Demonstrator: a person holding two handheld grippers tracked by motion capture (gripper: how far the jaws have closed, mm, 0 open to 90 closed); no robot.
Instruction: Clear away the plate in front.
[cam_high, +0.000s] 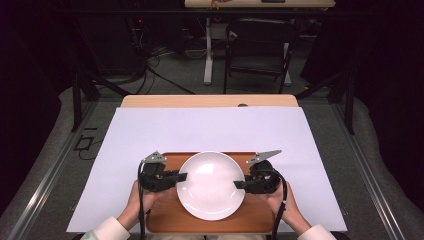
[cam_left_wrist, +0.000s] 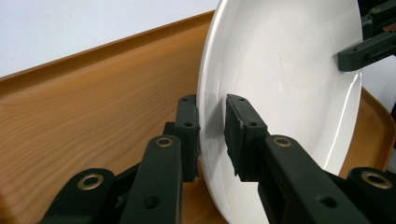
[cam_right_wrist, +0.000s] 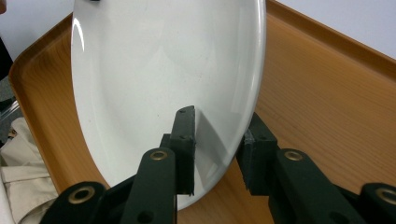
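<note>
The white plate (cam_high: 210, 185) lay on the wooden tray (cam_high: 165, 220) at the near edge of the bench (cam_high: 210, 127), which a white sheet covered. We saw our left hand-held gripper (cam_high: 181, 176) pinching the plate's left rim, one jaw above it and one below, and our right hand-held gripper (cam_high: 240, 184) clamped the opposite rim likewise. The plate was empty. A dark chair (cam_high: 257, 47) stood well beyond the bench.
</note>
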